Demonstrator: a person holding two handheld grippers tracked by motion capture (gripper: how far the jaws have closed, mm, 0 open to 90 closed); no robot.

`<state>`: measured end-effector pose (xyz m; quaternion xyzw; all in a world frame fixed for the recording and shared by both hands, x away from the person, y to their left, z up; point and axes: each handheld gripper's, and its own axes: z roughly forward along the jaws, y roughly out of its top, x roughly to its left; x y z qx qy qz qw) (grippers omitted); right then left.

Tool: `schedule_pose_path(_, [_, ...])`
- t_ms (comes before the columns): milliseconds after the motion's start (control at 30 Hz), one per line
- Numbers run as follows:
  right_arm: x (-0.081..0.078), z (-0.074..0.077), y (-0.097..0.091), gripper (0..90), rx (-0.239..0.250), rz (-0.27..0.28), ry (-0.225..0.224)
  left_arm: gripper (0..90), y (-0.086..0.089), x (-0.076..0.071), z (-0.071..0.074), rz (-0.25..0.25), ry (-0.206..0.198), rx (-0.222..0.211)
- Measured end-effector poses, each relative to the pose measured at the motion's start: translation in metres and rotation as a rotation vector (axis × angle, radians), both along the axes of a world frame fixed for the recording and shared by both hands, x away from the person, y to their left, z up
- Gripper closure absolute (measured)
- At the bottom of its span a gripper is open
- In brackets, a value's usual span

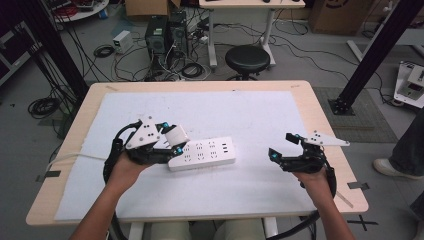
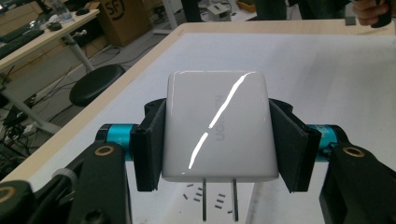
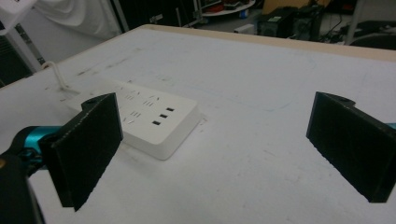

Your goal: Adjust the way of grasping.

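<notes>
Plug gripped tight in left gripper, over strip near desk's left edge, not pushed in yet; right gripper wide open, empty.

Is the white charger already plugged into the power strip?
No, the white charger, clamped by the left gripper, has bare prongs above the power strip.

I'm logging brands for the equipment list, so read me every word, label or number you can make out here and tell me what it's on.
"UGREEN": faint embossed lettering, running sideways on the white charger held in the left gripper.
"SF": partly visible logo on the cardboard box beyond the table, left gripper view.
Power strip: no readable markings.
Cardboard box at the top of the high view: print too small to read.
</notes>
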<state>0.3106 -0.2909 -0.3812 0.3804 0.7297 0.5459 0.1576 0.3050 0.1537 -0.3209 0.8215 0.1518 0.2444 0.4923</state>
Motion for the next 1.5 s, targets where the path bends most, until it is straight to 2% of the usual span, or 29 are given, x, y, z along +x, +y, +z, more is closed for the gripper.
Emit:
schedule_pose_path(267, [0.002,0.011,0.015,3.5,0.031,0.061,0.042,42.5,-0.021,-0.002,0.001,-0.071,-0.021,0.041])
schedule_pose_path(500, [0.002,0.022,0.031,3.5,0.044,0.123,0.053,42.5,-0.038,-0.007,0.001,-0.107,-0.039,0.080])
schedule_pose_path(633, [0.002,0.025,0.040,3.5,0.057,0.164,0.073,42.5,-0.046,-0.009,0.000,-0.125,-0.045,0.096])
schedule_pose_path(733, [0.002,0.025,0.049,3.5,0.063,0.198,0.090,42.5,-0.050,-0.012,-0.003,-0.137,-0.050,0.112])
schedule_pose_path(900, [0.003,0.024,0.055,3.5,0.080,0.222,0.117,42.5,-0.058,-0.014,-0.005,-0.160,-0.070,0.131])
schedule_pose_path(933, [0.005,0.020,0.060,3.5,0.092,0.245,0.139,42.5,-0.063,-0.017,-0.006,-0.174,-0.087,0.146])
schedule_pose_path(1067, [0.005,0.018,0.066,3.5,0.095,0.261,0.163,42.5,-0.069,-0.018,-0.009,-0.194,-0.102,0.177])
schedule_pose_path(1233, [0.006,0.020,0.069,3.5,0.104,0.276,0.177,42.5,-0.072,-0.018,-0.009,-0.207,-0.107,0.181])
schedule_pose_path(1500, [0.010,0.022,0.069,3.5,0.157,0.314,0.247,42.5,-0.075,-0.018,-0.009,-0.219,-0.120,0.195])
